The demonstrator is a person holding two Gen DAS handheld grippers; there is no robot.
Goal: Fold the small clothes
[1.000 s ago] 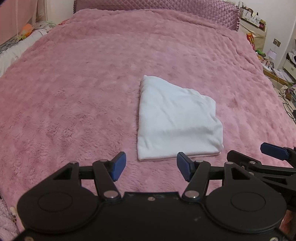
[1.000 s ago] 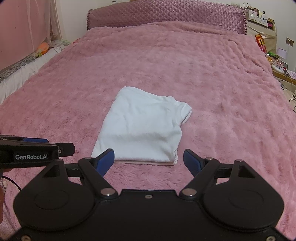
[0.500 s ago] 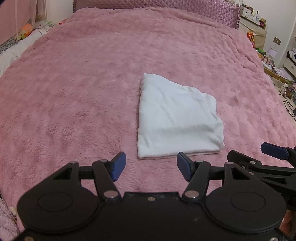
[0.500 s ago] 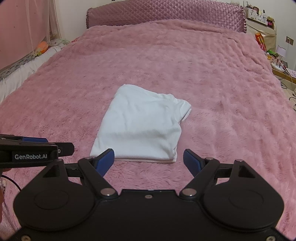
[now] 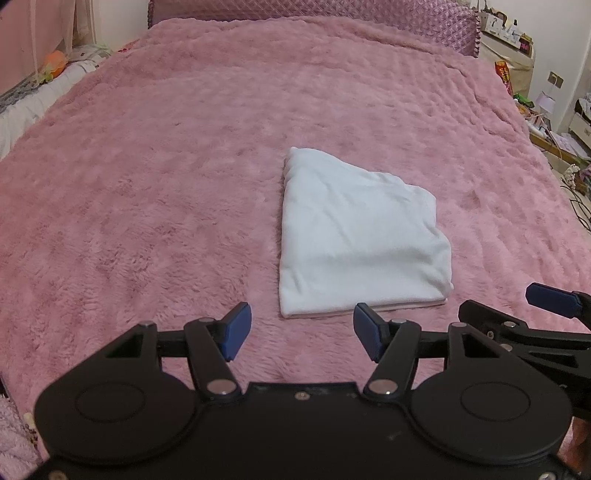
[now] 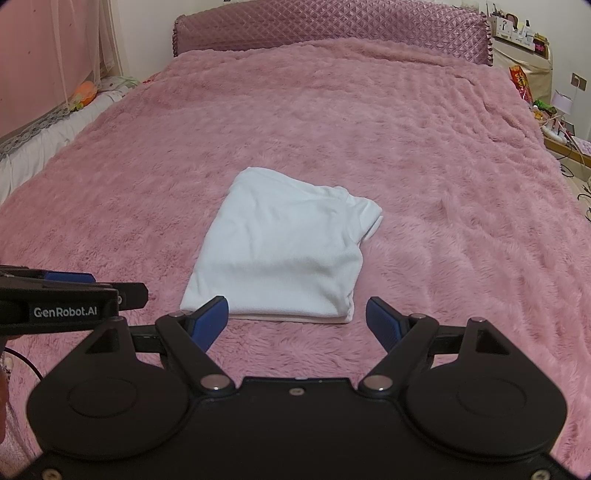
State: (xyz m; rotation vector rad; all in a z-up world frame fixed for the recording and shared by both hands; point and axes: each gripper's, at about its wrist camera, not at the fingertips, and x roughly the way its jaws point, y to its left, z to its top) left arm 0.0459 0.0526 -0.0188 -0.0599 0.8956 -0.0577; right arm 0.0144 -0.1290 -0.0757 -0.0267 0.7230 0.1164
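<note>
A small white garment (image 5: 360, 240) lies folded into a compact rectangle on the pink fluffy bedspread (image 5: 147, 184). In the right wrist view the same white garment (image 6: 280, 254) shows a loose corner sticking out at its far right. My left gripper (image 5: 301, 334) hovers open just short of the garment's near left corner, with nothing between its blue pads. Equally open and empty, my right gripper (image 6: 297, 323) hangs before the garment's near edge. Each gripper shows at the edge of the other's view.
A quilted pink headboard (image 6: 332, 26) closes the far end of the bed. A cluttered nightstand and shelf (image 5: 517, 48) with cables stand to the right. A white-covered ledge with a toy (image 6: 85, 92) runs along the left.
</note>
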